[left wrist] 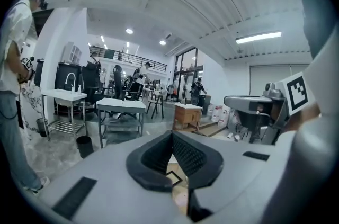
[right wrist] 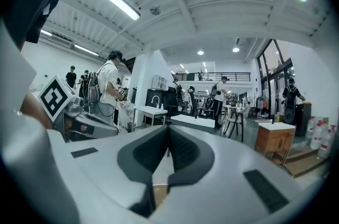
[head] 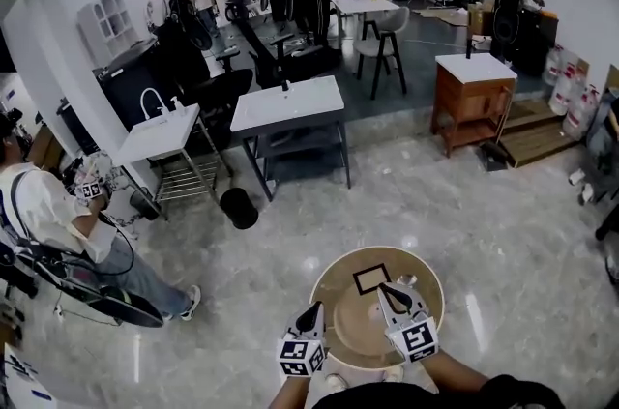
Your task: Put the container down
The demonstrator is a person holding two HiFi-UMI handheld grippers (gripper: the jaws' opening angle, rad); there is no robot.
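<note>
The left tool [head: 312, 310] and the right tool [head: 387, 288] hang side by side over a round wooden desk [head: 346, 325], each with its marker cube [head: 302, 356] nearest the person. Both point away from the person, towards the far rim of the desk. In the left gripper view the two dark pads are pressed together at their tips with nothing between them. The right gripper view shows the same, pads meeting and pinching nothing.

A black square outline [head: 370, 279] is drawn on the desk top, just beside the tip of the right tool. A corner of it shows through the gap below the left tool's pads in the left gripper view.

The container cannot be made out in any view, so its place, its long axis and the way it points cannot be told.

The round desk stands on a pale glossy floor [head: 290, 262], well apart from a dark bin [head: 239, 207].
</note>
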